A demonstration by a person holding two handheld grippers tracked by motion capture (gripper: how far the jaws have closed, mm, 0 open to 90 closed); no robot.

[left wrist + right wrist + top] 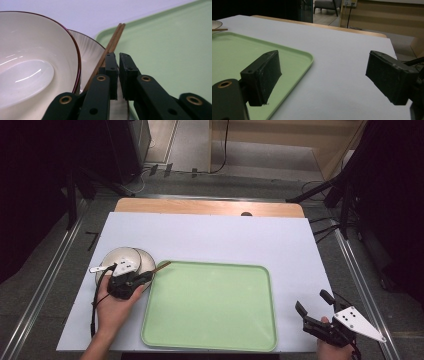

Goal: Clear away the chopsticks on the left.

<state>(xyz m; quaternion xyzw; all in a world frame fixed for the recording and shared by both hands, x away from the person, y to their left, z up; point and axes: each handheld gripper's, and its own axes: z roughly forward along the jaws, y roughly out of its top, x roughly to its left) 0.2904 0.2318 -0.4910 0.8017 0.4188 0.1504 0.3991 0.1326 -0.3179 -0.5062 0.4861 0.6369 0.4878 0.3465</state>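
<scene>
A white sheet covers the wooden table, with grey floor, metal rails and dark stands around it. At the left, 2 pale bowls sit side by side and touching, the nearer one with a thin dark-red rim. A white spoon lies in that bowl. The left gripper hovers just past the bowls at the corner of the tray, jaws nearly together with a slim gap and nothing clamped between the pads. The chopsticks lie just beside the left jaw, leaning over the second bowl's rim with their tips above the tray's edge. The light green tray lies in the middle, bare inside. At the right, well apart from the rest, the right gripper rests over the white sheet, jaws wide apart and holding nothing.
</scene>
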